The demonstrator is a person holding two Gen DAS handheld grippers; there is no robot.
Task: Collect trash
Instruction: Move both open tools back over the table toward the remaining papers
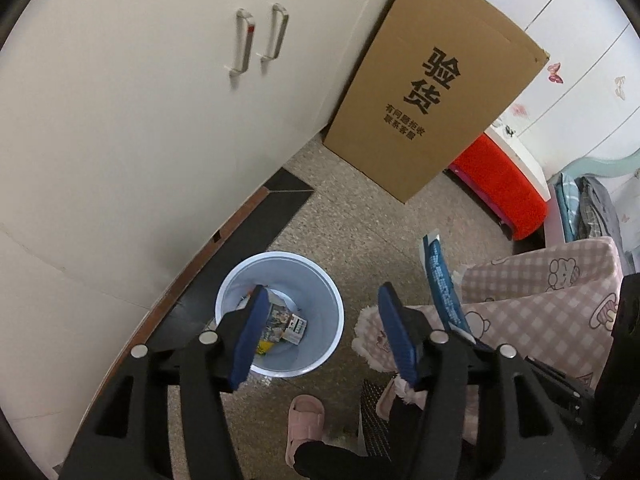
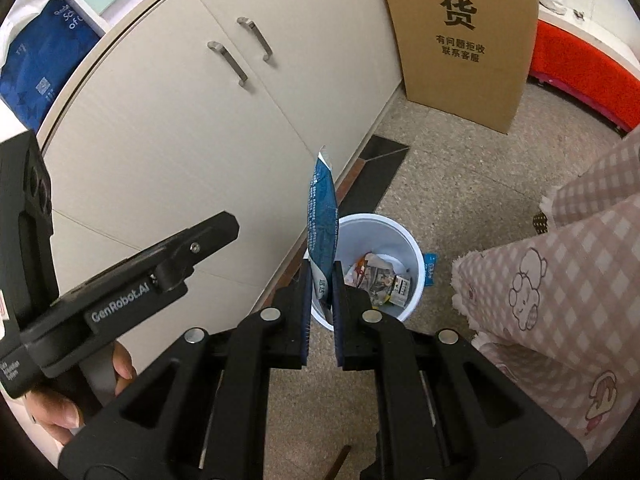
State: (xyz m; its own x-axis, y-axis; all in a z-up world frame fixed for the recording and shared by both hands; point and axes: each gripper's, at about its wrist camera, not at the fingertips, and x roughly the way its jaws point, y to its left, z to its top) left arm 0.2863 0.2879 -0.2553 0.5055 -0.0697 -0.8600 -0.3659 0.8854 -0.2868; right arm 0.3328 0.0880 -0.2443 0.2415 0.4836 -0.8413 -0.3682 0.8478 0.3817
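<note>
A white bin (image 1: 326,300) stands on the speckled floor by the cabinet, with crumpled wrappers (image 1: 286,326) inside. My left gripper (image 1: 322,288) hangs over it, jaws wide open and nothing between them. In the right wrist view my right gripper (image 2: 322,276) is shut on the lower end of a blue snack packet (image 2: 322,216), which stands upright above the bin (image 2: 384,222) near its left rim. The same packet (image 1: 442,280) shows at the right of the left wrist view. The left gripper's body (image 2: 160,276) and a hand (image 2: 60,408) show at the left.
A small blue wrapper (image 2: 430,268) lies on the floor right of the bin. A tall cardboard box (image 1: 432,92) leans by the white cabinet (image 1: 160,120). Pink checked cloth (image 1: 540,300), a pink slipper (image 1: 306,420) and a red case (image 1: 500,188) are close by.
</note>
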